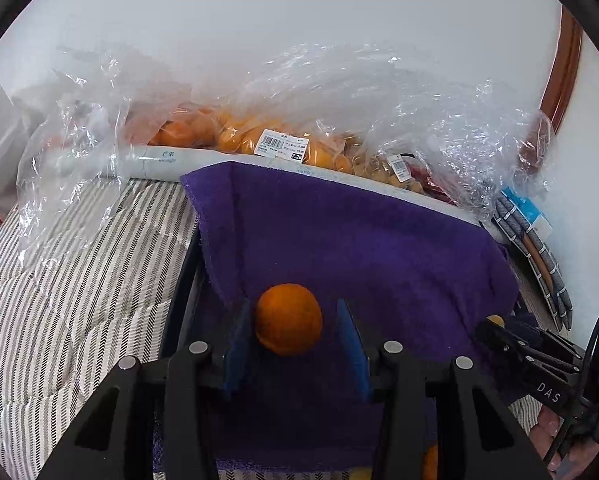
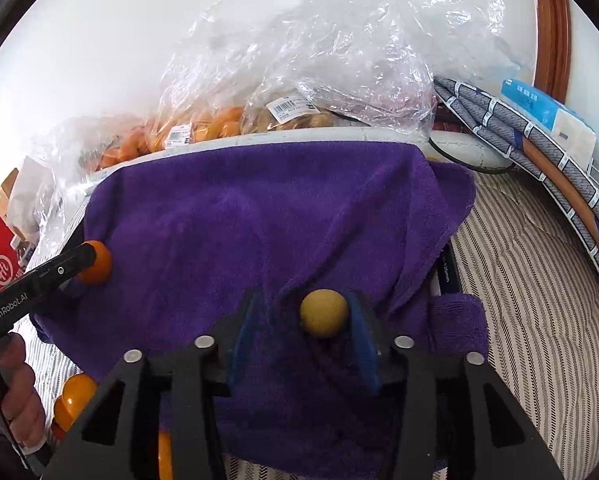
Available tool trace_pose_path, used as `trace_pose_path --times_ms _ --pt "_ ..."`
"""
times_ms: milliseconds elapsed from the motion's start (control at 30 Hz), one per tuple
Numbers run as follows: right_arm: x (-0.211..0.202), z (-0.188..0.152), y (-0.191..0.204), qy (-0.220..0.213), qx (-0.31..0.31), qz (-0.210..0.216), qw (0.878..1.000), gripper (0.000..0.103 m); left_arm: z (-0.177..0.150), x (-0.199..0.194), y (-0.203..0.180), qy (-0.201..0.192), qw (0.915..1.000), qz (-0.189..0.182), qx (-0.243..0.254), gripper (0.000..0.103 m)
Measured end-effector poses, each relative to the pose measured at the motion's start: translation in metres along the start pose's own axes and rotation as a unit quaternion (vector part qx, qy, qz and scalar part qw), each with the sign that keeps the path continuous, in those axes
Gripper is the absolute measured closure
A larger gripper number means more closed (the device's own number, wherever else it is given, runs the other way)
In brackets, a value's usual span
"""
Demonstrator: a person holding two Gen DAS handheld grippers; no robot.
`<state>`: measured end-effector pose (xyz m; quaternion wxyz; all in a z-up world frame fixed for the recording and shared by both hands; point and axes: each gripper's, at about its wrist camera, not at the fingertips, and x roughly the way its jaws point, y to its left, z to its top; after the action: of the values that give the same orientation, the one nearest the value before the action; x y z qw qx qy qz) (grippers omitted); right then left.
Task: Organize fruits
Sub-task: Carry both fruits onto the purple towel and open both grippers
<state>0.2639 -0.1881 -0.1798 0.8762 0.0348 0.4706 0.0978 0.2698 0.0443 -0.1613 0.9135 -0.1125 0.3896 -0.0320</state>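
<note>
Round orange citrus fruit (image 1: 288,319) lies on purple terry towel (image 1: 339,232), between left gripper (image 1: 295,336) jaws; left pad touching, right pad clear, so jaws open. Small round yellow fruit (image 2: 323,313) on same towel, between right gripper (image 2: 305,332) jaws; against right pad, gap on left, open. More orange fruit (image 2: 73,400) cut off behind gripper body. Crumpled clear plastic bags of fruit (image 1: 235,136) behind towel, contents blurred. Striped grey-white bedding (image 1: 79,280) beneath; white wall (image 1: 299,20) behind.
</note>
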Motion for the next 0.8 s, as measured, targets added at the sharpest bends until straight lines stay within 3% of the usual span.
trace_pose_path --times_ms 67,233,567,800 --pt "-0.004 0.000 0.003 -0.009 -0.009 -0.009 1.000 0.043 0.000 -0.003 0.000 -0.004 0.9999 -0.012 -0.005 0.052" --pt "-0.017 0.001 0.005 -0.038 -0.013 -0.006 0.999 0.036 0.000 -0.013 -0.003 -0.024 0.9996 -0.015 -0.004 0.047" --pt "-0.031 0.002 0.009 -0.055 -0.019 -0.002 0.998 0.036 0.000 -0.025 -0.009 -0.045 0.9989 -0.015 0.007 0.047" --pt "-0.055 -0.003 0.008 -0.062 -0.009 -0.026 0.998 0.036 0.001 -0.036 -0.012 -0.062 0.9977 -0.017 0.023 0.047"
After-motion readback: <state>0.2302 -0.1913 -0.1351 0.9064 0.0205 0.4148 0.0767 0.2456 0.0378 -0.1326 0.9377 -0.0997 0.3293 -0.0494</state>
